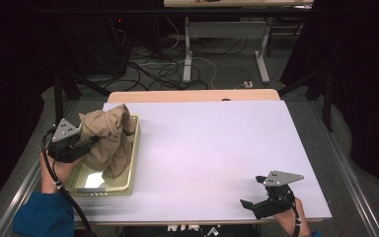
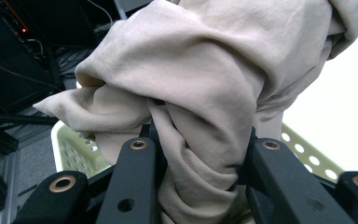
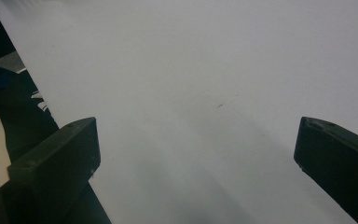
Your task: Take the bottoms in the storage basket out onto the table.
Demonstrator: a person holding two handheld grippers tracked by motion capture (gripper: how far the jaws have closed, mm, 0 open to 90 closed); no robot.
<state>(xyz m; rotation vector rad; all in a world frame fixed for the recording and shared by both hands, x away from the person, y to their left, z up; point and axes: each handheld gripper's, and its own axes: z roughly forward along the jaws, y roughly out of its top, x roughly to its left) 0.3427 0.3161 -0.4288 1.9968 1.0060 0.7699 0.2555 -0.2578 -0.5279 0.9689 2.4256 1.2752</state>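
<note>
A pale yellow basket (image 1: 131,163) with a perforated wall sits at the left of the white worktop (image 1: 217,148), in the middle left of the high view. A beige cloth (image 1: 109,140) is bunched up over it, its lower folds hanging into the basket and its top standing above the rim. The rest of the worktop, from the centre to the right edge, is bare. Behind it, in the upper part of the frame, cables (image 1: 163,69) lie on the floor around the legs of another table (image 1: 227,34).

The left gripper (image 1: 86,144) comes in from the left edge, roughly level, pointing right into the side of the cloth, with a blue sleeve (image 1: 44,215) below it at the lower left. In the left gripper view its fingers (image 2: 135,182) are clamped on a thick fold of the cloth (image 2: 200,93), which covers most of the frame, with the basket (image 2: 72,151) wall showing underneath.

The right gripper (image 1: 250,205) rests at the lower right of the high view, near the worktop's front edge, pointing left, well apart from the basket. Its fingers (image 3: 56,168) stand wide apart over bare worktop (image 3: 205,84), holding nothing.
</note>
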